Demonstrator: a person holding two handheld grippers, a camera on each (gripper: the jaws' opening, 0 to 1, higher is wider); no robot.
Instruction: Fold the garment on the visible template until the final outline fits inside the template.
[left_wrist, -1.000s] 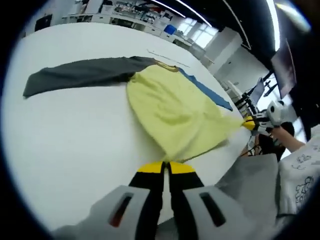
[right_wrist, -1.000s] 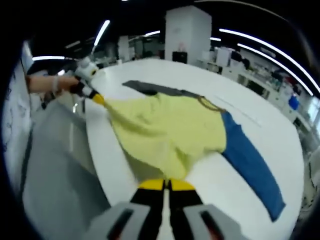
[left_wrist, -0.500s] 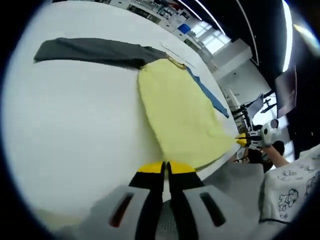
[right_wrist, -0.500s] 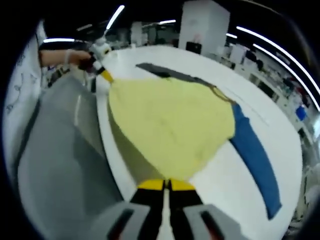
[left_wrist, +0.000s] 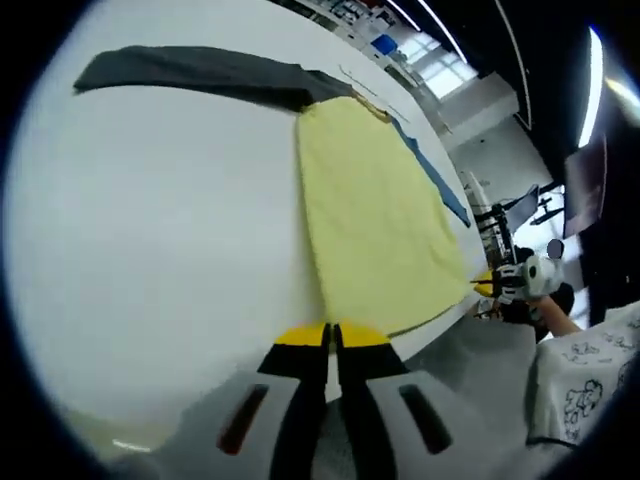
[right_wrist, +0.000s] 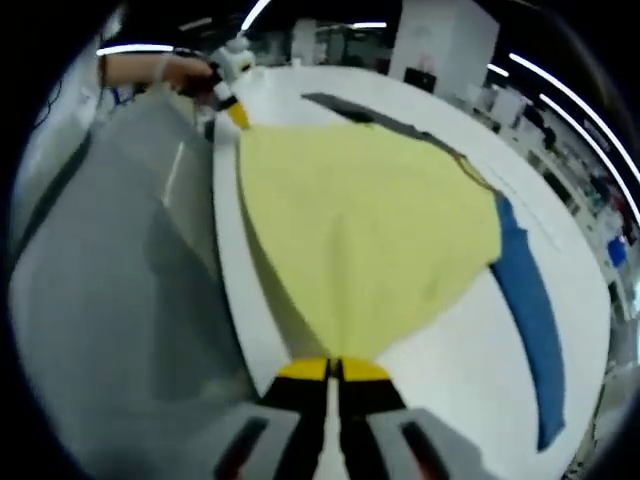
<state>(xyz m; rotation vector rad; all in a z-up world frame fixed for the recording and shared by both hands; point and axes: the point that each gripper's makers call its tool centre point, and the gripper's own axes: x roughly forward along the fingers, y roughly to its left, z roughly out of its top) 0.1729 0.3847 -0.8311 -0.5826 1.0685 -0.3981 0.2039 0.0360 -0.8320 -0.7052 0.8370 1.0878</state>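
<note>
Now garment (left_wrist: 375, 210) flatter, stretched taut.

Long strip lights (right_wrist: 560, 85) are glowing across a dark ceiling in this big open workroom. A broad white table (left_wrist: 150, 220) is taking up most of the near space, with grey floor (right_wrist: 110, 260) running alongside its edge. A white square pillar (right_wrist: 445, 40) is standing beyond it, and bright windows (left_wrist: 435, 55) are letting daylight in past distant cluttered benches (left_wrist: 345, 12).

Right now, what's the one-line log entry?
phase: spreading hem | left gripper: shut on shirt | right gripper: shut on shirt | table: sleeves flat
</note>
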